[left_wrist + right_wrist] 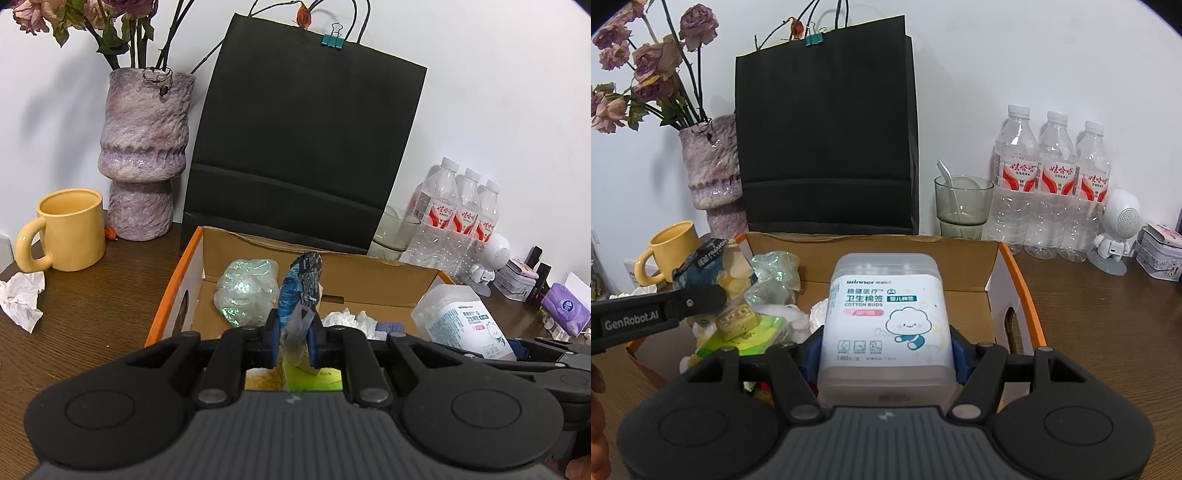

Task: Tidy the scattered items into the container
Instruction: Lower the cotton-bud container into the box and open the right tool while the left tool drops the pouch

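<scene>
While my left gripper pinches a blue wrapper over the cardboard box, my right gripper clamps the cotton-bud tub near its right wall.

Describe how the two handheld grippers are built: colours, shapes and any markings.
Both match: a grey ribbed body, black rounded housings with round caps, black linkage bars with silver pivot pins, and blue finger pads. The left gripper bears white "GenRobot.AI" lettering on its side, legible in the right wrist view. The right gripper shows no lettering. No cables or sleeves visible.
</scene>
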